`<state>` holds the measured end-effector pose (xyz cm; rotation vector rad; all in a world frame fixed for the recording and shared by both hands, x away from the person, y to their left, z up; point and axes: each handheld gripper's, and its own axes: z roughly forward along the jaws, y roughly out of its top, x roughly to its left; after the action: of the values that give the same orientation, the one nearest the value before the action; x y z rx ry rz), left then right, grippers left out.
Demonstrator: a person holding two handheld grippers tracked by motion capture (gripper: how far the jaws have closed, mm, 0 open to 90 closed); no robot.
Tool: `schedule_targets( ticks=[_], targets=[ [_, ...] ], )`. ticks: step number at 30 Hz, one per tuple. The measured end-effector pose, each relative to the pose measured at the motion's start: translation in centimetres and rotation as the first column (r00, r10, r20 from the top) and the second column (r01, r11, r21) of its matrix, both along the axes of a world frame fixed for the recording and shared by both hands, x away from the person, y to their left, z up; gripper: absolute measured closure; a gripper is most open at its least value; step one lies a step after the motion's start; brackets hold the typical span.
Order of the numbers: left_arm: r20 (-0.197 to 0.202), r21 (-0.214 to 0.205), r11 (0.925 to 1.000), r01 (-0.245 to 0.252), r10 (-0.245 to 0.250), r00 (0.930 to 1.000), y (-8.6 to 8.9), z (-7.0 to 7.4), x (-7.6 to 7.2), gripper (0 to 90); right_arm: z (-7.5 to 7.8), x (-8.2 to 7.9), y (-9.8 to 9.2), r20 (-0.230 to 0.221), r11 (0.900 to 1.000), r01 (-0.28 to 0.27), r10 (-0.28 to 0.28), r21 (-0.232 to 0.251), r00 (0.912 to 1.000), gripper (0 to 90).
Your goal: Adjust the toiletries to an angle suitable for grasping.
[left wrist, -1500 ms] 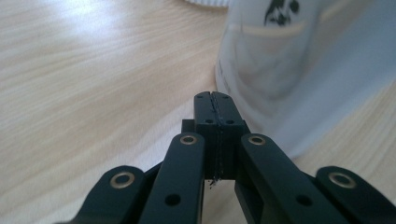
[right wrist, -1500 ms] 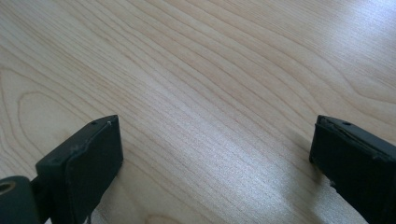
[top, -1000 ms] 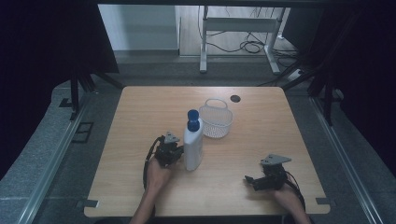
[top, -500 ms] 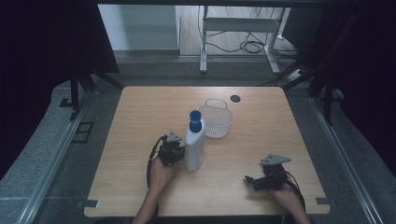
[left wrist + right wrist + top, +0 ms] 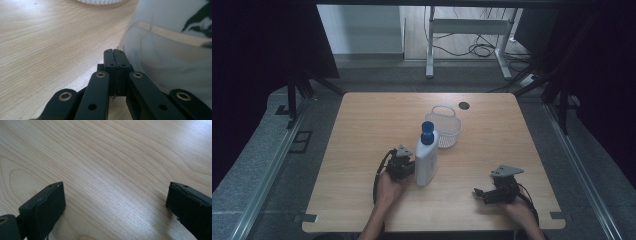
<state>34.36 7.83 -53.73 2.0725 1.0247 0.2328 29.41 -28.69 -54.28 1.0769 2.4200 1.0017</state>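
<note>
A white bottle (image 5: pixel 426 159) with a blue cap (image 5: pixel 427 126) stands upright in the middle of the wooden table (image 5: pixel 362 125). My left gripper (image 5: pixel 409 166) sits right at the bottle's left side, low on the table, its jaws pressed together with nothing between them; in the left gripper view the shut tips (image 5: pixel 116 60) touch or nearly touch the bottle's white wall (image 5: pixel 175 50). My right gripper (image 5: pixel 479 192) rests near the table's front right, jaws wide apart over bare wood (image 5: pixel 115 195), holding nothing.
A white mesh basket (image 5: pixel 446 127) stands just behind and to the right of the bottle. A dark round grommet (image 5: pixel 463 105) is set in the table's far side. Metal table legs and cables lie on the floor beyond.
The left gripper and the bottle beside it have shifted slightly to the right. The right gripper has stayed where it was.
</note>
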Motion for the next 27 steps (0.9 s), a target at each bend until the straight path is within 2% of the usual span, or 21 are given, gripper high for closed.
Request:
schedule_targets(
  ticks=[27],
  targets=[
    [0.000, 0.038, 0.9983, 0.043, -0.043, 0.9991, -1.5, -0.1, -2.3, 88.7, 0.0, 0.0, 0.0, -0.001, 1.0000, 0.000, 0.000, 0.000, 1.0000, 1.8]
  ],
)
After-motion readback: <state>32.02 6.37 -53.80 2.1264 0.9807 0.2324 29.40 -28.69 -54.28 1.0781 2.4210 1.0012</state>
